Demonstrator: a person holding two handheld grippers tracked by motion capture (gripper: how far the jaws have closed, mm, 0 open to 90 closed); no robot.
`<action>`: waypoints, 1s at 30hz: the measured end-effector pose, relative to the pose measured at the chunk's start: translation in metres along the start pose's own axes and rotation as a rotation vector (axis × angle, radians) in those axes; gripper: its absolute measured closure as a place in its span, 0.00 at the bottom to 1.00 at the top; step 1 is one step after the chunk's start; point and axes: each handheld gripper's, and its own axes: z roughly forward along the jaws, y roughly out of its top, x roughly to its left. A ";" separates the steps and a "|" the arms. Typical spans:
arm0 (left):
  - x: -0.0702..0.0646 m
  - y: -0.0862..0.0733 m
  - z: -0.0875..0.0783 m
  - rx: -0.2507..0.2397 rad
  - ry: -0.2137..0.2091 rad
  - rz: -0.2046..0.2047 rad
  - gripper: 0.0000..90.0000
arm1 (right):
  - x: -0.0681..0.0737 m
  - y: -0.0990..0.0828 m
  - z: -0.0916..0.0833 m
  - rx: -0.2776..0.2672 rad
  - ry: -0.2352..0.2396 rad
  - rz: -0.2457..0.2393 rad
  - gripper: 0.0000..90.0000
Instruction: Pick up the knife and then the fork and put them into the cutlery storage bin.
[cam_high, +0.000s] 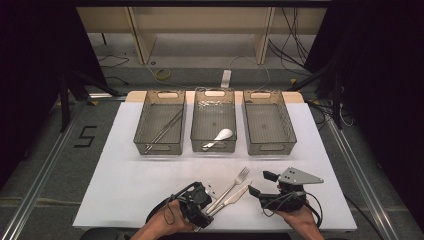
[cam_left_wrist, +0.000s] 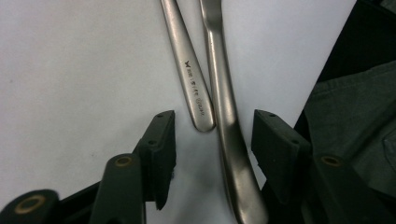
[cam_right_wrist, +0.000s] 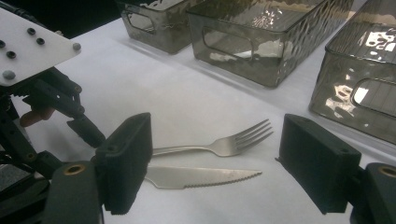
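Observation:
A steel fork (cam_high: 241, 176) and a serrated knife (cam_high: 235, 196) lie side by side on the white table near its front edge, handles pointing toward the person's left hand. My left gripper (cam_high: 208, 201) is open at those handles. In the left gripper view its jaws (cam_left_wrist: 212, 123) stand either side of the knife handle (cam_left_wrist: 233, 154), pads clear of it, and the fork handle's tip (cam_left_wrist: 198, 102) lies just ahead. My right gripper (cam_high: 259, 182) is open to the right of the blade. The fork (cam_right_wrist: 224, 144) and knife (cam_right_wrist: 201, 177) lie on the table ahead of its jaws (cam_right_wrist: 215, 121).
Three smoky plastic bins stand in a row at the back. The left bin (cam_high: 141, 122) holds long metal sticks, the middle bin (cam_high: 214, 148) a white spoon (cam_high: 224, 135), and the right bin (cam_high: 285, 125) nothing. A dark floor with cables surrounds the table.

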 end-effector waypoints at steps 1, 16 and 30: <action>-0.001 0.000 0.000 -0.001 0.007 0.003 0.56 | 0.000 0.000 0.000 0.000 0.000 0.001 0.29; 0.000 -0.003 0.000 -0.008 0.039 0.022 0.72 | 0.000 0.000 0.000 0.000 -0.001 -0.002 0.29; 0.004 -0.003 -0.001 -0.009 0.044 0.017 0.85 | 0.000 0.000 0.000 -0.001 -0.001 -0.002 0.29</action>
